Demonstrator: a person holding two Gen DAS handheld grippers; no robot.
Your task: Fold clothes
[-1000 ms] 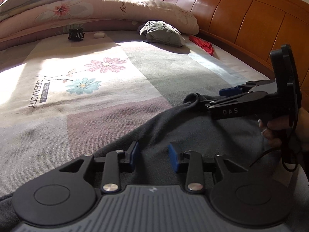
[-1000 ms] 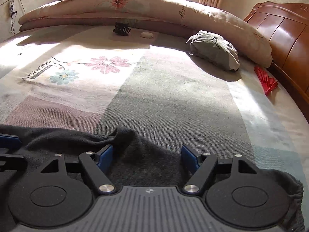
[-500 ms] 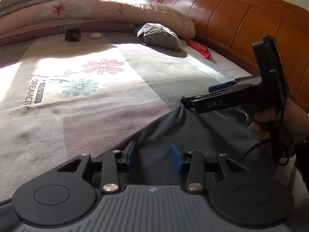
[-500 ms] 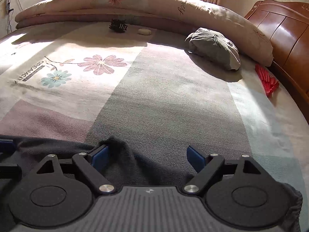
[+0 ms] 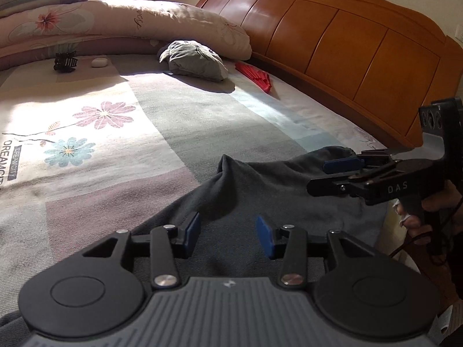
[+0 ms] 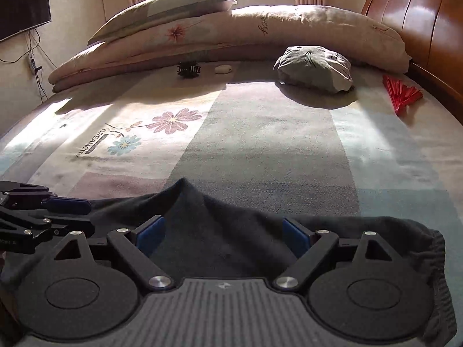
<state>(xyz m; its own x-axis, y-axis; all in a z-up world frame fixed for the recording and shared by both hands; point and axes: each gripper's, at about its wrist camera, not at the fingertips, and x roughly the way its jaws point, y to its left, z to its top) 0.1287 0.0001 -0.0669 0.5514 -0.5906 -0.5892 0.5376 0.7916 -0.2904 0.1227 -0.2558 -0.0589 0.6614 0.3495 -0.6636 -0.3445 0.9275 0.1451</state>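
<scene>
The dark grey knitted cotton garment (image 5: 269,190) (image 6: 220,231) lies spread on the near part of the bed, with one fold raised into a peak and a ribbed hem at the right.

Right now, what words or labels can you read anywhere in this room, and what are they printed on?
"DREAMCITY": on the bedsheet, beside the printed flowers; cut off at the edge of the left view.
"DAS": on the side of the right claw.
Cursive script on the long pillow: too slanted to read.
Small logo on each claw's grey body: a mark, no letters.

Dark grey garment (image 6: 220,248); bed cover (image 6: 260,144) in grey, cream and mauve blocks with pink and blue flowers; red fan (image 6: 400,94); blue-padded fingers (image 5: 192,230).
</scene>
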